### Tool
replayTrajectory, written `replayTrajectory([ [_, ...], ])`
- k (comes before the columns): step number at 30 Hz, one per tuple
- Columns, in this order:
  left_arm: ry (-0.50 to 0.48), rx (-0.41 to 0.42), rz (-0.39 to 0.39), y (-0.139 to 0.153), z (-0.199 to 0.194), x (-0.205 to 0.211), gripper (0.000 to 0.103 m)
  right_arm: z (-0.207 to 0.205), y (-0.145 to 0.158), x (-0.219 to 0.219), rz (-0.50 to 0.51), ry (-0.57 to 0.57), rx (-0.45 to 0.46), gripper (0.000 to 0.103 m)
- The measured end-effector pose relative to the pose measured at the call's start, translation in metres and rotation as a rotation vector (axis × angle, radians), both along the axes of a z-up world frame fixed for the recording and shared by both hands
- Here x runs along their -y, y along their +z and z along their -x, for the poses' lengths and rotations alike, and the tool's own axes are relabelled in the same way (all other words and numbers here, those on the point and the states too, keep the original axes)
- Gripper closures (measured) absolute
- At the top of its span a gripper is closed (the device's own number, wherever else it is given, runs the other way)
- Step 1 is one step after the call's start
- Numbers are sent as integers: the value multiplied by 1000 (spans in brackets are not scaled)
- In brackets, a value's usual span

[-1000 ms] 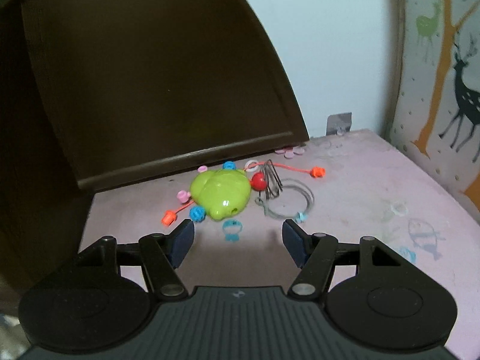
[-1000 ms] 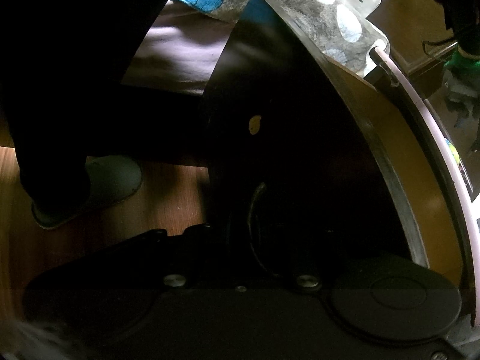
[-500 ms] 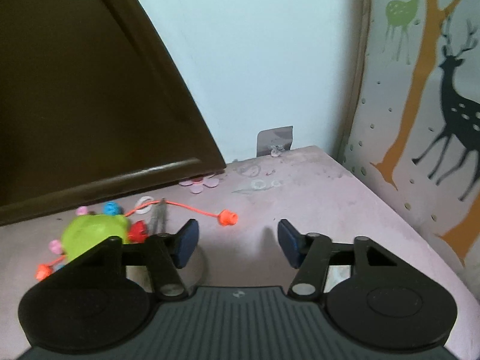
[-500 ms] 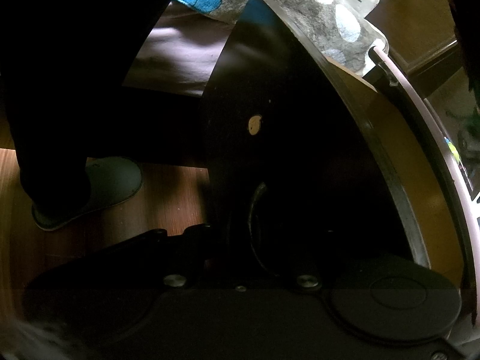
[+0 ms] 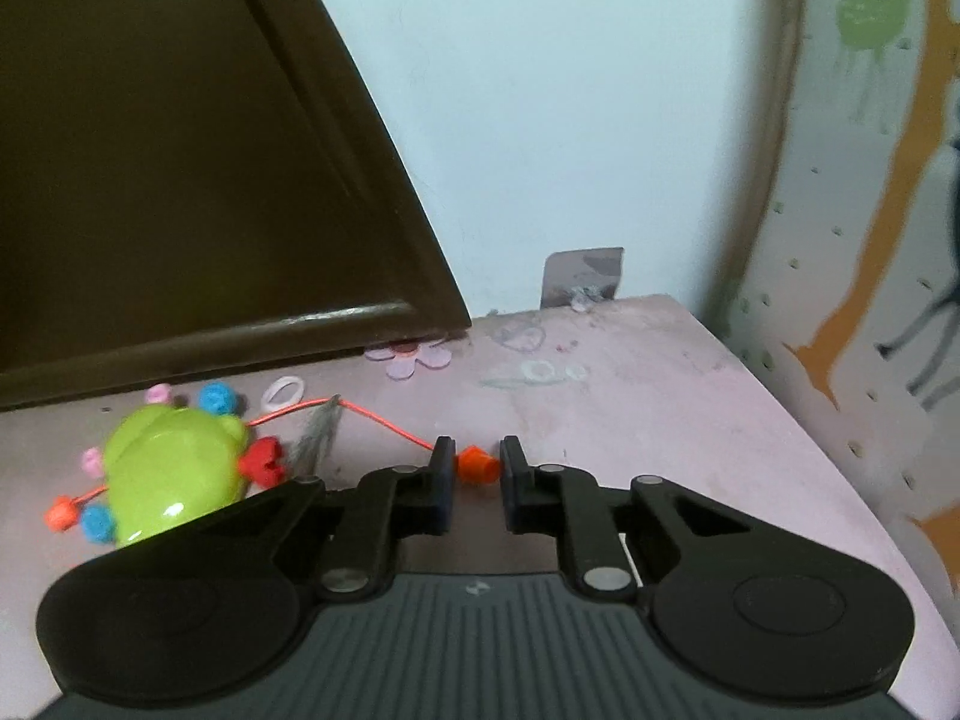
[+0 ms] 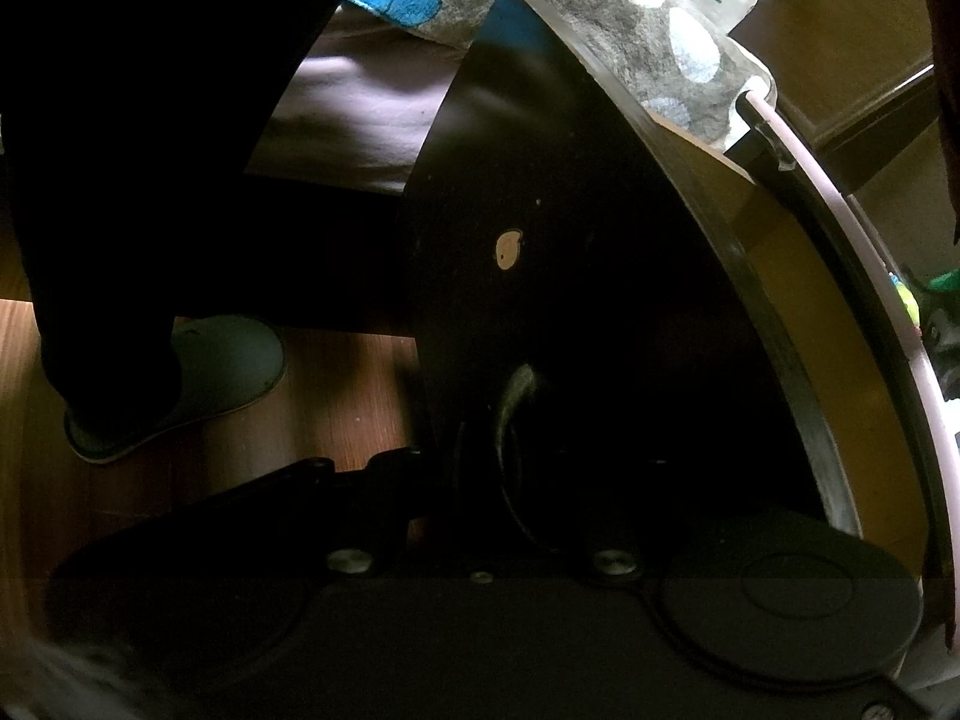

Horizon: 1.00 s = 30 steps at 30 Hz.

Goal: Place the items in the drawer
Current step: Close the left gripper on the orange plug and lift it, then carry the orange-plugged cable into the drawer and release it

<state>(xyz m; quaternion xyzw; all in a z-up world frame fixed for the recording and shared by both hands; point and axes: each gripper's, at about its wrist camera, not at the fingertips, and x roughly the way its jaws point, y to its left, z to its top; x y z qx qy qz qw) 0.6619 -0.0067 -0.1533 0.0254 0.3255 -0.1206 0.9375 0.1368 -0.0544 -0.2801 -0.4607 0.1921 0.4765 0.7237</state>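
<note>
Green frog toy [image 5: 171, 474] on pink tabletop [image 5: 630, 408] (orange string end [image 5: 477, 465] stretched rightward).

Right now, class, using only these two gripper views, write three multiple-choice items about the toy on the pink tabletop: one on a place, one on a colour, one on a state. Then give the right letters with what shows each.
1. Where does the orange bead lie?
A. between the left gripper's fingers
B. on top of the green toy
C. against the wall

2. What colour is the toy's rounded body?
A. blue
B. lime green
C. white

3. How is the orange cord attached?
A. it lies loose, joined to nothing
B. it is wound around a finger
C. it runs from the bead back towards the green toy

Answers:
1 A, the bead sits in the narrow gap between the two closing fingers.
2 B, the body is glossy lime green, with blue and pink knobs around it.
3 C, the thin cord leads left from the bead over the pink tabletop towards the toy.
</note>
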Motion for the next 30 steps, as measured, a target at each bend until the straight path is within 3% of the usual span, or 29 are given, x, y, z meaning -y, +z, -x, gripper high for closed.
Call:
replayTrajectory([
  [10,5,63,92,74,82,-40,89,0,1,-2,5,-9,0,90],
  [21,-7,158,67,161,151,-50,89,0,0,-2,8,-12,2,90],
  [30,-18,210,46,203,205,-52,89,0,0,-3,11,-12,6,90],
])
